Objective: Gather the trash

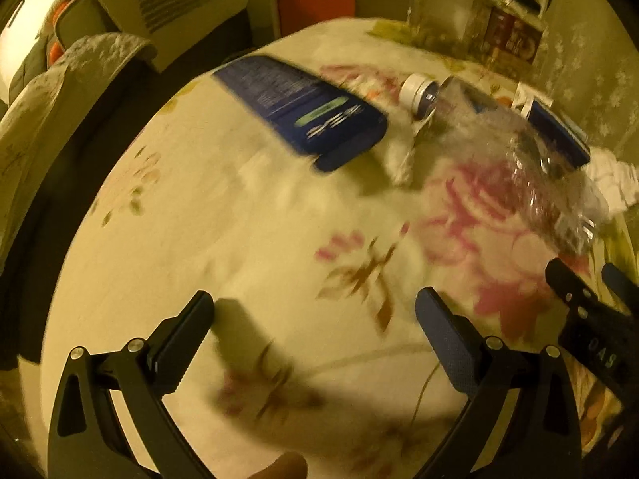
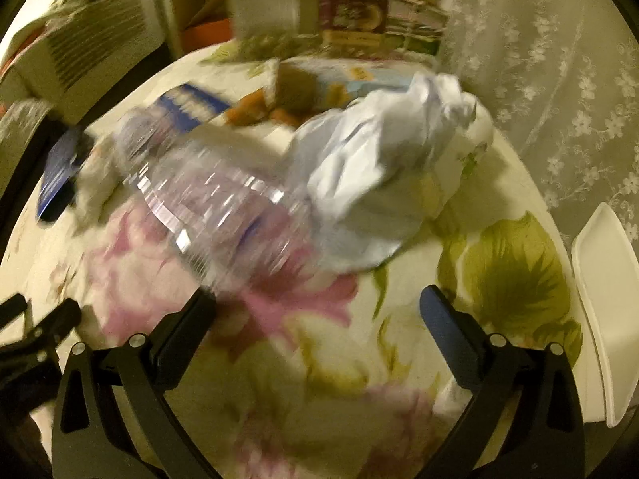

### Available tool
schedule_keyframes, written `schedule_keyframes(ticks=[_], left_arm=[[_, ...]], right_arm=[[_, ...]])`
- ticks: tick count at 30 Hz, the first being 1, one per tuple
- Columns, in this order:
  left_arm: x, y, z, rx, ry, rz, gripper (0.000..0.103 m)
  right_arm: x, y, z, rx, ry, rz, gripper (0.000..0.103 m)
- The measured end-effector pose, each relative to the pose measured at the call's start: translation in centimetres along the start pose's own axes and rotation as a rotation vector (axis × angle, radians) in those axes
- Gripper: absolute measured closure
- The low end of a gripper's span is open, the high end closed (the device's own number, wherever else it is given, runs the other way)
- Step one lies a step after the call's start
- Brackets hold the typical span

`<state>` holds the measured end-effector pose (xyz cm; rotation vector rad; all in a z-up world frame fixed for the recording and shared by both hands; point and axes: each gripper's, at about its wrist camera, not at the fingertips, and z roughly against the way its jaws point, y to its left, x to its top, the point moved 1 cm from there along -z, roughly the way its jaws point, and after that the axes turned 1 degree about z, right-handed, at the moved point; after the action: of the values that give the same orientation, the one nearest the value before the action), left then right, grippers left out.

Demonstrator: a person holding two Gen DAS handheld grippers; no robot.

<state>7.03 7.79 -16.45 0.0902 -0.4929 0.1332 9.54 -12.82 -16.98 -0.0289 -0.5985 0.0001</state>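
A clear plastic bottle [image 1: 499,151] with a white cap [image 1: 415,90] lies on its side on the floral tablecloth [image 1: 239,239]. A crumpled white paper [image 2: 383,167] rests against the bottle [image 2: 215,199] on its right. A small white wad [image 1: 399,155] lies near the bottle's neck. A dark blue box [image 1: 299,107] lies left of the cap, and another blue box [image 1: 559,131] lies behind the bottle. My left gripper [image 1: 315,307] hovers open over bare cloth. My right gripper [image 2: 319,299] is open, its left finger [image 2: 195,311] just below the bottle's base; both views are blurred.
The table is round; its left edge [image 1: 100,207] drops to a dark floor. A snack packet [image 2: 319,80], jars and boxes [image 2: 351,12] crowd the far side. A white tray or lid [image 2: 607,299] sits at the right edge, by a lace curtain [image 2: 559,99].
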Motion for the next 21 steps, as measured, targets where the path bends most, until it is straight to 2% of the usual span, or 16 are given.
schedule_keyframes(ticks=[3,5,8,10,15,18,21], left_arm=[[-0.3,1.1,2.0,0.03,-0.01,0.003,0.005],[-0.2,1.6,3.4,0.04,-0.035,0.01,0.005],[0.3,2.3,6.8,0.033,-0.106,0.017,0.005],[0.6,2.5,9.6,0.03,-0.18,0.016,0.005],[1.5,2.4,15.9,0.035,-0.357,-0.008,0.005],[2.6,1.8,18.6,0.029,-0.425,-0.031,0.005],[3.3,1.0,19.7,0.03,-0.461,-0.059,0.005]], right_arm=[[-1.4,1.4,1.6,0.034,0.037,0.081,0.007],[-2.4,1.8,3.2,0.041,0.029,0.117,0.007],[-3.4,1.5,6.4,0.041,-0.007,0.139,0.007],[-3.6,1.1,8.5,0.037,-0.034,0.138,0.007],[-2.0,-0.4,14.8,0.007,-0.161,0.088,0.007],[-0.7,-1.5,17.9,0.004,-0.224,0.049,0.007],[0.7,-2.7,19.2,-0.019,-0.24,0.013,0.007]])
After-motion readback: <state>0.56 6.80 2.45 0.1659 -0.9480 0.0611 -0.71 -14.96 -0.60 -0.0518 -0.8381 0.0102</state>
